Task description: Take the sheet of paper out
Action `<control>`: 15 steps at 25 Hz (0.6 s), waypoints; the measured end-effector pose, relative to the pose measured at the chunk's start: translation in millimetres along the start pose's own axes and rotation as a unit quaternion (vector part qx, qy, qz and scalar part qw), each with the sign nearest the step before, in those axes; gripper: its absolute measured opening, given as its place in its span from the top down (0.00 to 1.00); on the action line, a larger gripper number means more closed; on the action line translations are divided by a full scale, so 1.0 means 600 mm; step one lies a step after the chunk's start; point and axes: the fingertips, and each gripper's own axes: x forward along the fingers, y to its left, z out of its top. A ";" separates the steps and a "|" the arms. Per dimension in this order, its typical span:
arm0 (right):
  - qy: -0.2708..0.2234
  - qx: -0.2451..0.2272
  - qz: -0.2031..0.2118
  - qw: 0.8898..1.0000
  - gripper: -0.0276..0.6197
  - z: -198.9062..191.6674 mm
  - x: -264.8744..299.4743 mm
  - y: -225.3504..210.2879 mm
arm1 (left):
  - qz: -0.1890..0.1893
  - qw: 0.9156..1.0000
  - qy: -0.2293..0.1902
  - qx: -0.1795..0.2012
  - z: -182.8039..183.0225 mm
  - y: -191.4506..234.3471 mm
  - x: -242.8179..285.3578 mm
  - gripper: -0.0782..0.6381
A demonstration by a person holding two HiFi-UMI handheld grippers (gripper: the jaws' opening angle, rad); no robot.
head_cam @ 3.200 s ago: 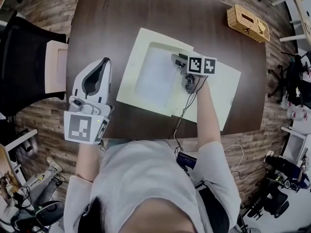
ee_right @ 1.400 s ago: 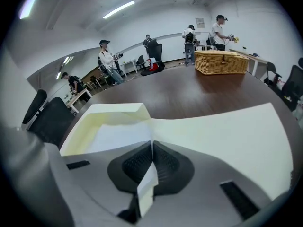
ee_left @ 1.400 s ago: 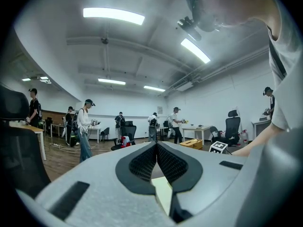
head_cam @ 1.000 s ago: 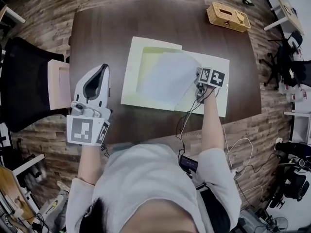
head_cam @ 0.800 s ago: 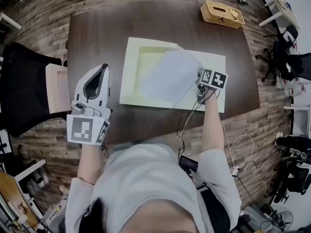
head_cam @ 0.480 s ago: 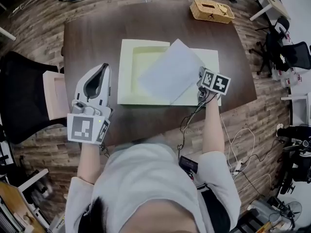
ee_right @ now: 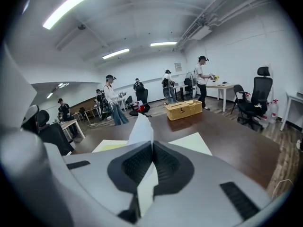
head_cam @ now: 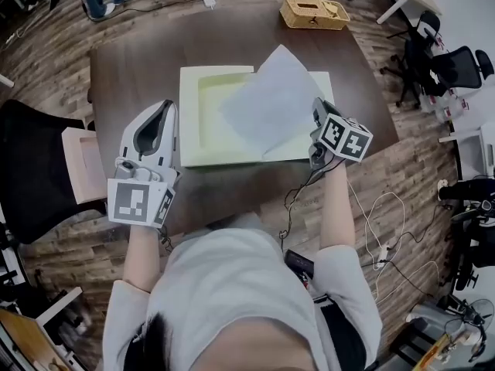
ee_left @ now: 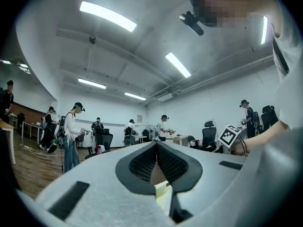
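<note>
The right gripper's fingers [ee_right: 166, 165] are pressed together on the sheet of paper [ee_right: 142, 126], which passes between the dark ribbed pads and stands up out of them as a white, slightly curled edge. From the head view the sheet of paper [head_cam: 271, 103] is pinched at its near right corner by the right gripper [head_cam: 317, 114] and fans out diagonally toward the worktop's far edge. It covers the right half of the pale yellow case [head_cam: 197, 122], with one corner reaching past the case's far rim. Whether the sheet touches the case anywhere cannot be told. The case lies open and flat in the middle of the dark brown worktop [head_cam: 131, 60]; its recessed left half is bare, and a strip of its right flap shows under the paper near the worktop's right edge. The left gripper [head_cam: 164, 108] is held over the worktop near its left edge, just beside the case's left rim and apart from the sheet. Its fingers [ee_left: 142, 162] meet at the tips with nothing between them, and only a sliver of the pale case shows through the gap lower down. A wicker basket [head_cam: 313, 12] sits by the far edge toward the far right corner, well apart from the case. A black chair [head_cam: 31, 168] stands beyond the left edge. Several people stand in the room behind.
</note>
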 end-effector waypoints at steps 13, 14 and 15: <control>-0.094 -0.025 0.018 0.995 0.94 0.057 -0.106 0.071 | -0.028 0.999 -0.025 0.000 0.026 -0.025 0.001 0.88; -0.100 -0.030 0.017 0.994 0.94 0.060 -0.114 0.076 | -0.029 0.999 -0.026 0.000 0.029 -0.026 0.000 0.88; -0.106 -0.034 0.016 0.994 0.94 0.063 -0.122 0.080 | -0.031 0.999 -0.028 0.000 0.031 -0.028 0.000 0.88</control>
